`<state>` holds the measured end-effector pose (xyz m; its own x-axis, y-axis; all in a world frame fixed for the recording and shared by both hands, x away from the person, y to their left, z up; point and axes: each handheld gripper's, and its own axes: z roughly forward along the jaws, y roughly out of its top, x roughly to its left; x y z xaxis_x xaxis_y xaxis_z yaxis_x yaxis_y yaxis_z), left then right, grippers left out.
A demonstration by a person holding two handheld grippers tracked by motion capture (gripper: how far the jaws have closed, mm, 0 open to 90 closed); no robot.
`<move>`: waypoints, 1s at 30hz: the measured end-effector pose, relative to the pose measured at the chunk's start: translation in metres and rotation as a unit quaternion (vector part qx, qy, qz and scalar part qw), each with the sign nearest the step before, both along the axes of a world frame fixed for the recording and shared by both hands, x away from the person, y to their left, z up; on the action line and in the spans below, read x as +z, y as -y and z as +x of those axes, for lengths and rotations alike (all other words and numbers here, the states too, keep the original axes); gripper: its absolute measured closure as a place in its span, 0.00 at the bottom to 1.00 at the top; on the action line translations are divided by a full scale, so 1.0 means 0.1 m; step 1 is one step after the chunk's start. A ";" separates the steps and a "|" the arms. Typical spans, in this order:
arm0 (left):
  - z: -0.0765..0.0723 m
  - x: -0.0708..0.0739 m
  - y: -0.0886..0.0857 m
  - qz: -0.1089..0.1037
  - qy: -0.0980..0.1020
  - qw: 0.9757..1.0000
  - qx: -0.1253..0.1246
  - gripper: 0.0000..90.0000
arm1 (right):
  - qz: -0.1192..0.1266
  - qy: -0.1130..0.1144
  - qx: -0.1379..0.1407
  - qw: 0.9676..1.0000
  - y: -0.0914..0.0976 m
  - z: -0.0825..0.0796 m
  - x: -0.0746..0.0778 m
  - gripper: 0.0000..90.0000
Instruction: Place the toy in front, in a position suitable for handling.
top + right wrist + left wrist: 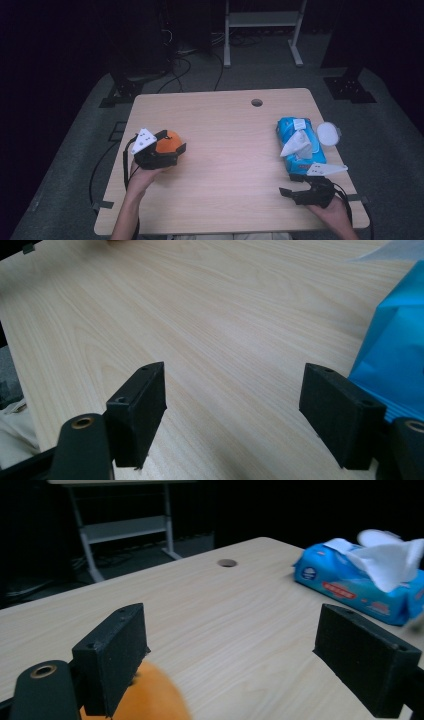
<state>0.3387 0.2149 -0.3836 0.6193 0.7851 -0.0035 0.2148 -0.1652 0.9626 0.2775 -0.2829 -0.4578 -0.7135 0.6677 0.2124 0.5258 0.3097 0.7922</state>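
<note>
An orange [169,143] lies at the table's left side, and my left gripper [172,141] is open around it, one jaw on each side. In the left gripper view the orange [150,700] sits low beside the left jaw, with a wide gap to the other jaw; the left gripper [232,630] is not closed on it. A blue pack of wet wipes [299,146] with a white wipe [297,144] sticking up lies at the right. My right gripper [290,184] is open just short of the pack's near end, nothing between its jaws [235,372]. The blue pack [395,355] is beside its right jaw.
A round white lid [328,133] lies right of the wipes pack, near the table's right edge. A cable hole [256,102] is near the far edge. The wooden table [230,165] has open room in the middle. A metal frame [262,30] stands beyond it.
</note>
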 end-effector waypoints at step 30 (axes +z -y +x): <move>0.12 -0.35 -0.42 0.023 -0.026 0.995 0.095 0.14 | -0.004 0.004 0.009 1.000 -0.05 -0.02 0.02 0.28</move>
<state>0.3504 0.2572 -0.4184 0.4597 0.8881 0.0066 0.2958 -0.1601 0.9418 0.2756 -0.2775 -0.4559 -0.7267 0.6570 0.2006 0.5137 0.3259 0.7937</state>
